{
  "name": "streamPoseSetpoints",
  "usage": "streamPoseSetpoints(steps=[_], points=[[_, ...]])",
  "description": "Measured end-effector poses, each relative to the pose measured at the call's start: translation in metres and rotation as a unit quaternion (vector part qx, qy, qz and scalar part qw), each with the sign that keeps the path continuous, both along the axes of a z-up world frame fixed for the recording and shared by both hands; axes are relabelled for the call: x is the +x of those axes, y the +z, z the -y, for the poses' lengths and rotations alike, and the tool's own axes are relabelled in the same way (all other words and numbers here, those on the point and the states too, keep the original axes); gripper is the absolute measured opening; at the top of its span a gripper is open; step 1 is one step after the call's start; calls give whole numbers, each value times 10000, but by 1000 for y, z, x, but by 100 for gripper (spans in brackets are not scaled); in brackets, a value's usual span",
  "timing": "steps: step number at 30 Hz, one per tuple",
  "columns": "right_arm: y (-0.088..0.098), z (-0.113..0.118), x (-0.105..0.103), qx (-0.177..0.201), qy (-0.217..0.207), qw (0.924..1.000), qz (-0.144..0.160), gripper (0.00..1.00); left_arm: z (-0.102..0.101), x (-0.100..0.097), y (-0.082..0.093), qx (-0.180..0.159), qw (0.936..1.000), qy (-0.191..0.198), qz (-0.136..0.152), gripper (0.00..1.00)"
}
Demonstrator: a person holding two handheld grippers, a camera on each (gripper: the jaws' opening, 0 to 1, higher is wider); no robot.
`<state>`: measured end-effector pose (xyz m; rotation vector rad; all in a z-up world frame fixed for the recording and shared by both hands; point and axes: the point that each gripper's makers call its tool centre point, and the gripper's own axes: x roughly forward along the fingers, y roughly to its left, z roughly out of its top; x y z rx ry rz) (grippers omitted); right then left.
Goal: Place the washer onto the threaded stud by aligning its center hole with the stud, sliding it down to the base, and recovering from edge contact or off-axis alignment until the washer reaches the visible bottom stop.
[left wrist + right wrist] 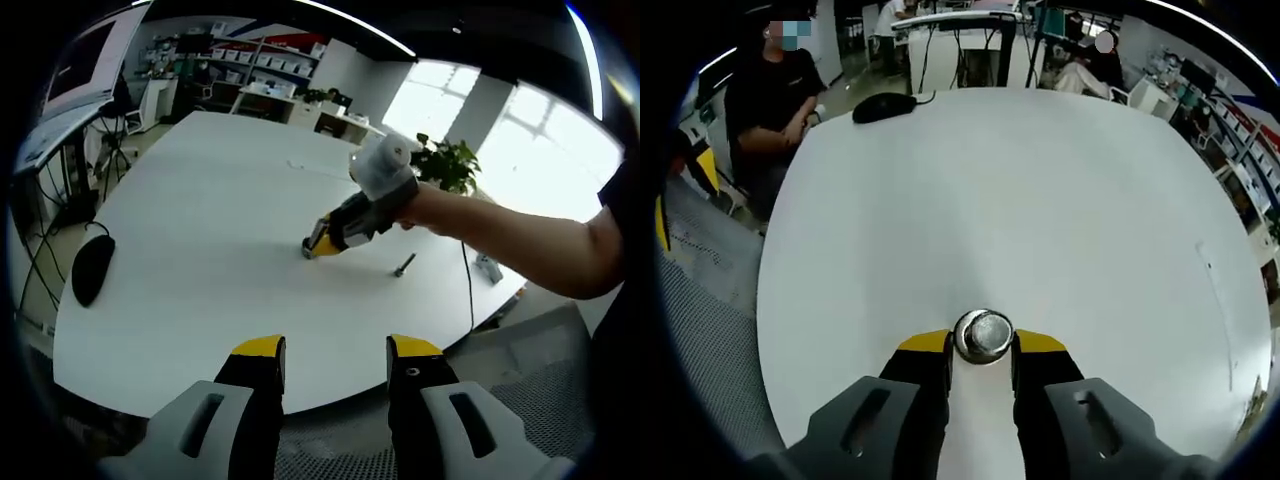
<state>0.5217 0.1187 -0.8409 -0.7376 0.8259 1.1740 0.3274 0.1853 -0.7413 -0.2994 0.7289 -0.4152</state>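
On the white table a small dark threaded stud stands slightly tilted. In the left gripper view my right gripper, held by a person's hand, has its tips down at the tabletop a short way left of the stud. A shiny round washer sits clamped between the yellow fingertips of my right gripper, just above the white table. My left gripper hangs open over the near table edge, with nothing between its jaws.
A black mouse lies at the table's left edge, also seen as the mouse at the far side. A cable runs off the table past the stud. A person sits beside the table. A potted plant stands behind.
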Motion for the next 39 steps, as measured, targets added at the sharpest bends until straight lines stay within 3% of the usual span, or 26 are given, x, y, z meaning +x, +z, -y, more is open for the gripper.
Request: streamPoseSetpoints(steps=[4, 9, 18, 25, 31, 35, 39], points=[[4, 2, -2, -14, 81, 9999, 83, 24, 0, 0, 0, 5, 10000, -11, -5, 39], [14, 9, -6, 77, -165, 9998, 77, 25, 1, -1, 0, 17, 10000, -41, 15, 38], [51, 28, -21, 457, -442, 9975, 293, 25, 1, -1, 0, 49, 10000, -43, 23, 38], [74, 56, -49, 702, -718, 9943, 344, 25, 3, -1, 3, 17, 9999, -92, 144, 38], [97, 82, -69, 1478, -1186, 9818, 166, 25, 5, -4, 2, 11, 9998, -158, 133, 38], [107, 108, -80, 1615, -1439, 9762, 147, 25, 0, -2, 7, -60, 9995, -65, 292, 38], [111, 134, -99, 1644, -1528, 9744, 141, 25, 5, -3, 6, -90, 9996, -135, 230, 38]])
